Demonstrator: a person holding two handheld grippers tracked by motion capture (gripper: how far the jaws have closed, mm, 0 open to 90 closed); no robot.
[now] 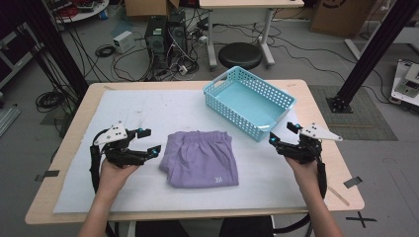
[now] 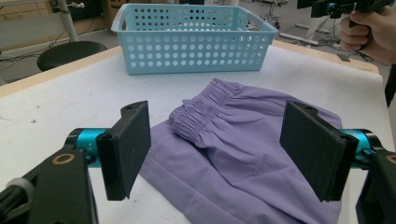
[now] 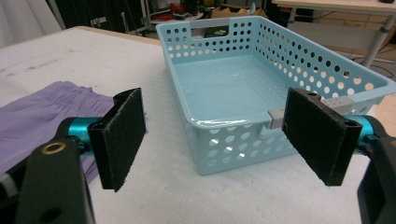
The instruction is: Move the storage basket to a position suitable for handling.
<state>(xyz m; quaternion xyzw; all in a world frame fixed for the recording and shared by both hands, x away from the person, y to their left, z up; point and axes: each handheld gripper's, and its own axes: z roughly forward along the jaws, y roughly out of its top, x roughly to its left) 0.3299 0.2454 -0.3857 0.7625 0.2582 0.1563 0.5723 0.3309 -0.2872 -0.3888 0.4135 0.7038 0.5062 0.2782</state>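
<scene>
Folded purple shorts lie flat on the white sheet covering the table, at about 6 o'clock from its middle. Just beside them at 9 o'clock, the left gripper hovers with its jaws spread wide, holding nothing. At 3 o'clock, well apart from the cloth, the right gripper is likewise released, its jaws pointing toward the near corner of the empty light-blue basket, which stands at 1 o'clock from the shorts.
</scene>
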